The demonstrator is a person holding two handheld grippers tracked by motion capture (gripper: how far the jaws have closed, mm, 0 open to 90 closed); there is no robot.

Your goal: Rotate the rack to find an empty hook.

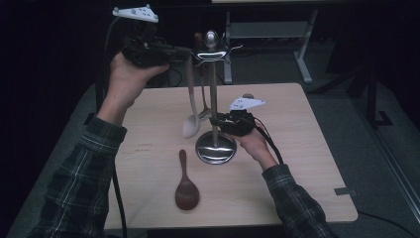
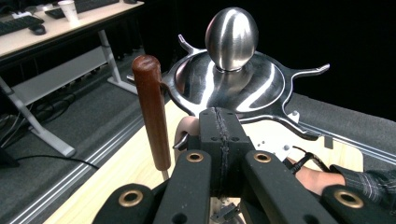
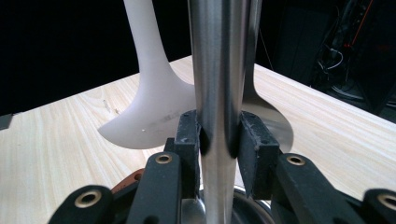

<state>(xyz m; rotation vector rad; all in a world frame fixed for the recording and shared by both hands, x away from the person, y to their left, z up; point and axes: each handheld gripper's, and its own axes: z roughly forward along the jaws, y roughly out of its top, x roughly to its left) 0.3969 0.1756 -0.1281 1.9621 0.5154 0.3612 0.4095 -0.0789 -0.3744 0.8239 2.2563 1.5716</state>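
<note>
- Nearest the person, a dark wooden rice spoon (image 1: 186,184) lies flat on the counter (image 1: 302,163), bowl toward the near edge, apart from everything else with bare wood on both sides.
- No brand or readable writing shows on any item; two faint marks on the counter are too small to read.
- Just beyond, the utensil stand (image 1: 215,119) sits mid-counter on its round steel base.
- The right gripper (image 1: 224,122) has its jaws clenched on the stand's pole, low down above the base.
- A white ladle (image 1: 191,116) hangs from the stand's top, its bowl close above the counter, with a steel utensil beside it.
- Farthest and highest, the left gripper (image 1: 179,50) has its jaws pressed together at the stand's hook ring, beside a wooden handle (image 2: 151,112) hanging there; whether they pinch anything I cannot tell.
</note>
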